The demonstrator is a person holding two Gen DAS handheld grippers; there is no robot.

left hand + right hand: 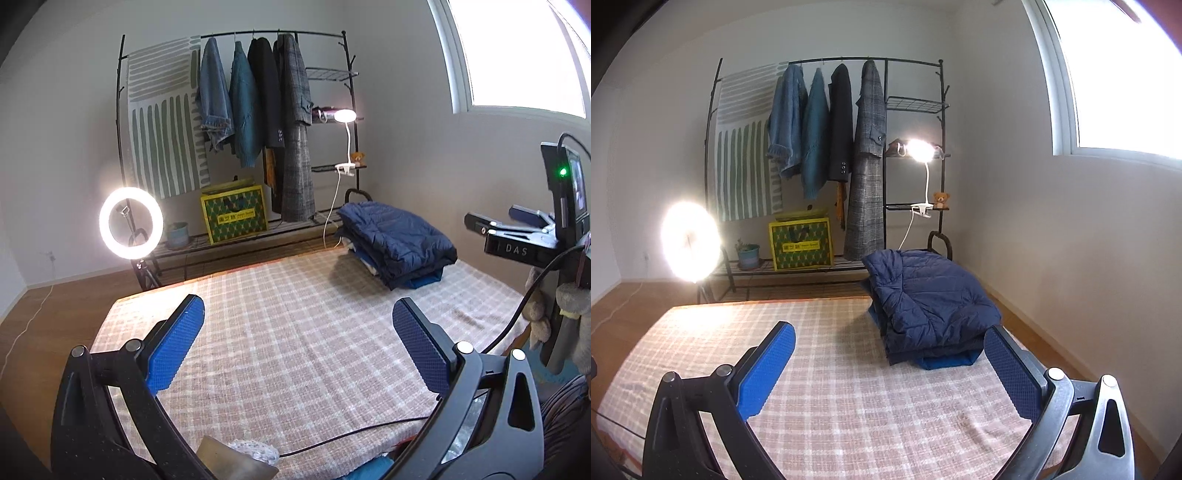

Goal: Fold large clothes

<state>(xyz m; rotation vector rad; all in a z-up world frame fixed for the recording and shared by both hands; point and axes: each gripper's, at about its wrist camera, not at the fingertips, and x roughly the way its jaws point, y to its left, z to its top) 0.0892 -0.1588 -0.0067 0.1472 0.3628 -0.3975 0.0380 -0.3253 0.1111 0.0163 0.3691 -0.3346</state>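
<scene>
Hovering between garments: left gripper (297,343) and right gripper (890,369) jaws apart, empty; navy jacket (931,295) folded on stack. Next: fetch another garment.

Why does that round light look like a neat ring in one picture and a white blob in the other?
Left wrist view: the ring lamp is exposed well, so its hollow centre shows. Right wrist view: the same lamp blows out into glare, hiding the hole. Both views: the window is washed out white, and the fisheye lens bends the clothes rack and darkens the corners.
</scene>
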